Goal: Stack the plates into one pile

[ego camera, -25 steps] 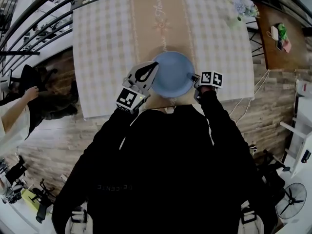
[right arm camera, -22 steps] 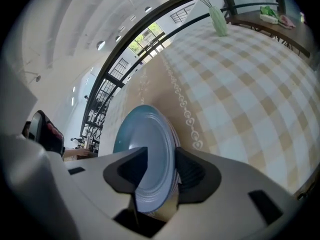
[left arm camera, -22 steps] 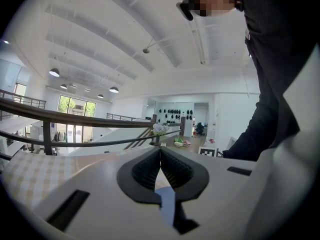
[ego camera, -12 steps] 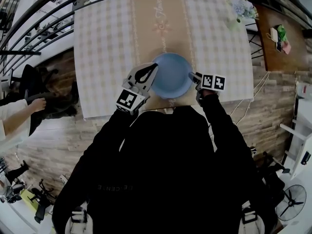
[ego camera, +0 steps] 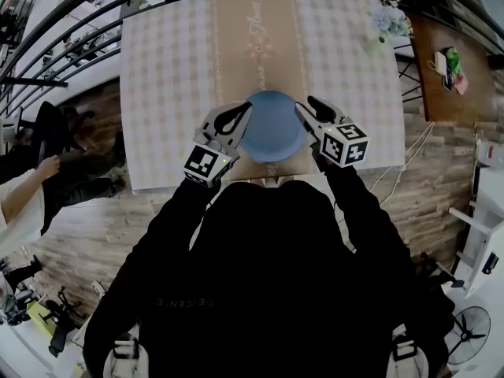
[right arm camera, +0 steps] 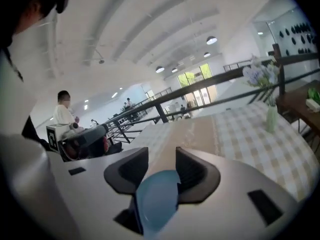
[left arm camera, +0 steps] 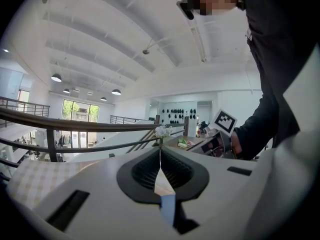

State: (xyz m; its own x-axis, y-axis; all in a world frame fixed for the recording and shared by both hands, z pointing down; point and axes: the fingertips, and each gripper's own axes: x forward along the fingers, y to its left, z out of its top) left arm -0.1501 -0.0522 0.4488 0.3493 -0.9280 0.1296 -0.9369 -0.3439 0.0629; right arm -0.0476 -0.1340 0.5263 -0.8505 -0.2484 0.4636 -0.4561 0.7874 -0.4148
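The blue plate lies just below the middle of the head view, on the beige centre strip of the checked table and close to the table's near edge. From above it reads as one round disc, and I cannot tell how many plates are nested in it. No other plate shows anywhere on the cloth. The only other thing on it is a vase of flowers, well apart at the upper right. The left gripper sits at the plate's left rim. In the left gripper view its pads meet at the tips with nothing caught between them, so that claw is closed and empty. The right gripper overlaps the plate's right rim in the head view. Its jaws have just been opening wide and then drawing in a little. In the right gripper view they stand well apart. The blue plate shows through the gap low in that frame, but neither pad presses on it, so I judge the plate is resting on the table rather than gripped. With no loose plate in sight and both claws empty, the stacking looks finished or at its last step. The next move probably calls only for drawing both grippers clear without nudging the rim. If the pile looks off-centre, a light squaring push from both sides would settle it.
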